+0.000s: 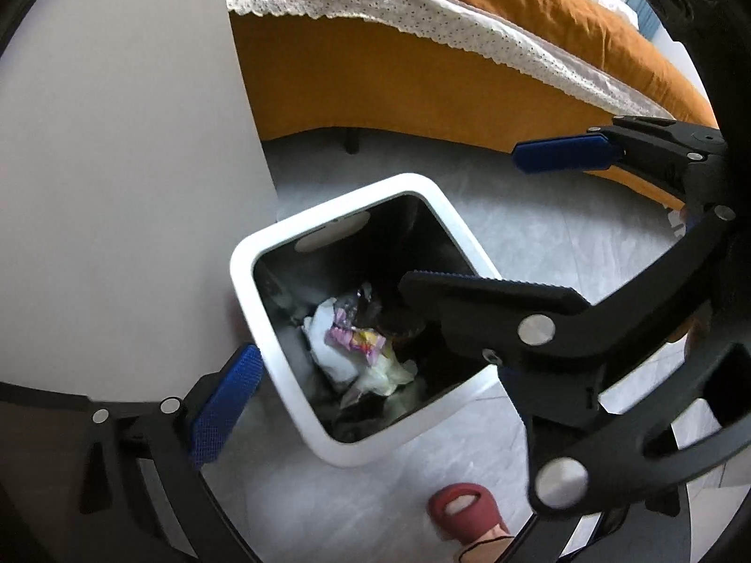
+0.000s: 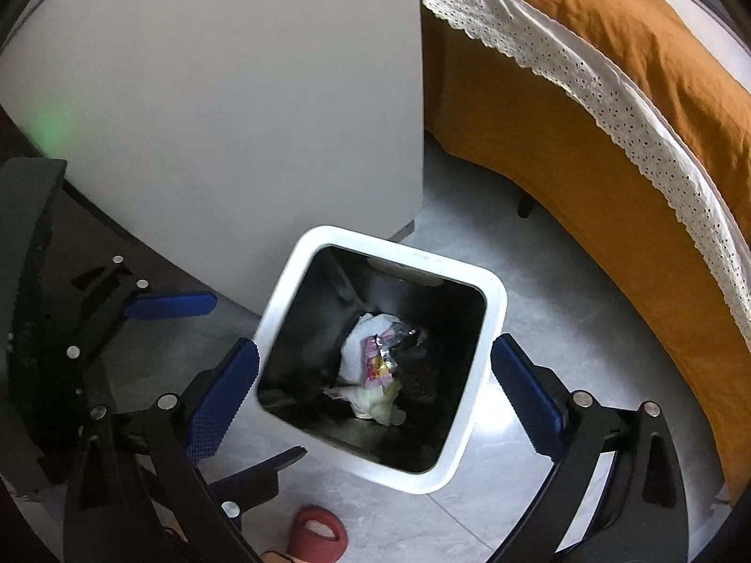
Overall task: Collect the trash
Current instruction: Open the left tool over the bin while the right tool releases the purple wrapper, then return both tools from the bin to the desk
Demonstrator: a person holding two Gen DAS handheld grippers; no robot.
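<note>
A white square trash bin (image 1: 244,272) with a dark inside stands on the grey floor; it also shows in the right wrist view (image 2: 493,328). Crumpled white paper and a pink wrapper (image 1: 356,342) lie at its bottom, seen too in the right wrist view (image 2: 373,366). My right gripper (image 2: 373,384) is open and empty, hovering above the bin mouth, its blue pads (image 2: 220,399) on either side. In the left wrist view the right gripper (image 1: 488,216) crosses over the bin. My left gripper's blue pad (image 1: 225,408) sits at the bin's left rim; its other finger is hidden.
A pale cabinet side (image 2: 234,117) stands right behind the bin. A bed with an orange cover and white lace trim (image 2: 586,117) runs along the right. A foot in a red slipper (image 1: 464,511) is on the floor near the bin.
</note>
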